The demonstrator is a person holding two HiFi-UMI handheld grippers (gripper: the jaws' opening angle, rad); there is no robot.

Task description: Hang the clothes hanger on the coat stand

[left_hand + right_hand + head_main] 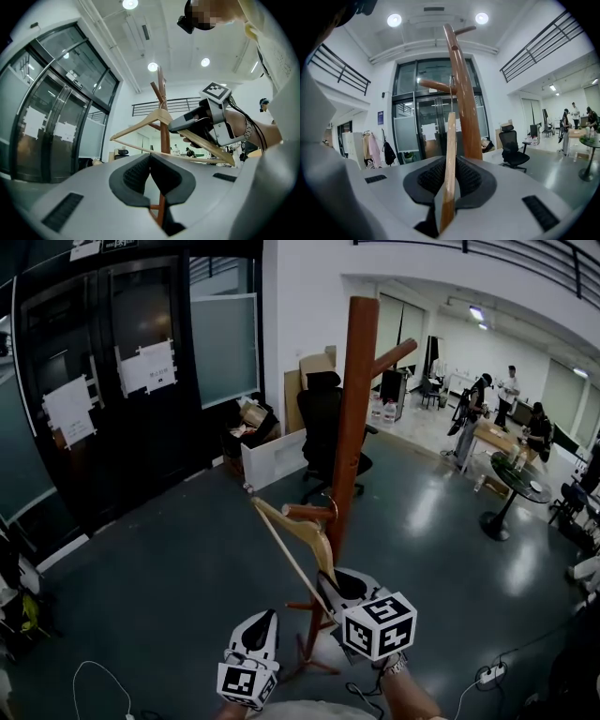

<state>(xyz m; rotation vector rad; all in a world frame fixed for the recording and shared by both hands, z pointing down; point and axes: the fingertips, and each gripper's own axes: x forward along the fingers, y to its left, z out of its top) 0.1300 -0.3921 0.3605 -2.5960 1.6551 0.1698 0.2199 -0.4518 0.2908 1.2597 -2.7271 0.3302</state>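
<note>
The wooden coat stand (354, 399) rises straight ahead, with one short peg (307, 513) low on its left and another near the top. My right gripper (337, 583) is shut on one arm of the wooden clothes hanger (281, 532) and holds it against the pole by the low peg. In the right gripper view the hanger (450, 154) stands edge-on between the jaws of my right gripper (450, 180). Its thin hook reaches up to a peg (436, 86); I cannot tell whether it rests there. My left gripper (262, 620) hangs lower left, shut and empty (150, 171).
A black office chair (323, 427) and a white bin (272, 460) with boxes stand behind the stand. Dark glass doors (122, 381) line the left. A round table (520, 479) and several people are far right. Cables (94, 676) and a power strip (489, 674) lie on the floor.
</note>
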